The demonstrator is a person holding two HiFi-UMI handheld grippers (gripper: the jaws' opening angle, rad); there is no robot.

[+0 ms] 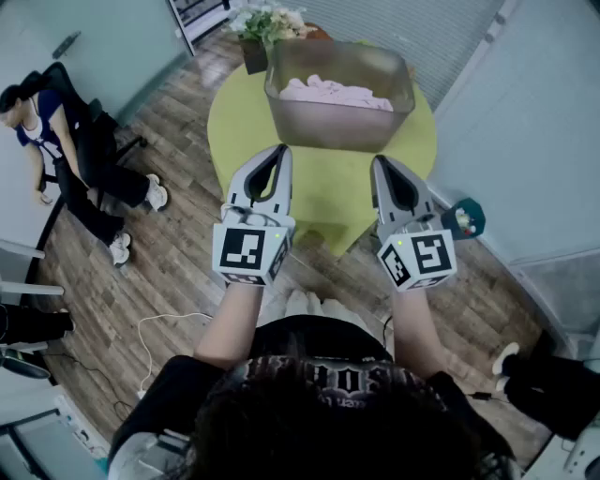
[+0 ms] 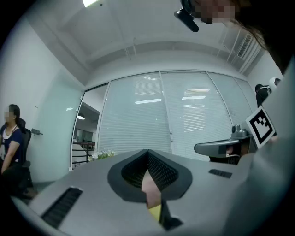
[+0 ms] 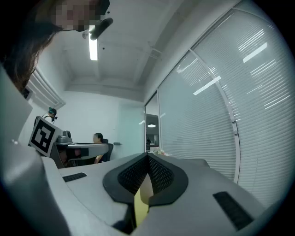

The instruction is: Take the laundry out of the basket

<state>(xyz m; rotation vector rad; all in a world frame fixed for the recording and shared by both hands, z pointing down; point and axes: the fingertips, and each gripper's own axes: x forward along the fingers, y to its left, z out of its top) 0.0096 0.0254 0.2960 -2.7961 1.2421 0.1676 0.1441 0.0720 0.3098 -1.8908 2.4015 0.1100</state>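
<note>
Grey moulded plastic makes up both tools, each carrying a black-and-white marker cube at its back end, held level side by side over the near edge of the desk. The left tool [image 1: 278, 150] has its jaws together: in the left gripper view the ribbed black pads meet at the tips, with nothing clamped, and only a sliver of pink and yellow shows through the teardrop gap behind them. The right tool [image 1: 380, 161] is likewise closed and empty, its textured pads touching at the tips.

Beneath them spreads the round desk [image 1: 328, 192], a smooth, matte yellow-green top. On its far half, well apart from both tools, stands the basket [image 1: 328, 127], a rectangular tub of cloudy translucent plastic with rounded corners. The laundry [image 1: 333, 92] lies inside it, a soft, rumpled heap of pale pink cloth that stays below the rim.

Just beyond the basket sits a plant [image 1: 267, 23] with small white flowers. Wood-grain planks cover the floor [image 1: 169, 272], where a thin white cable [image 1: 155, 328] curls.
</note>
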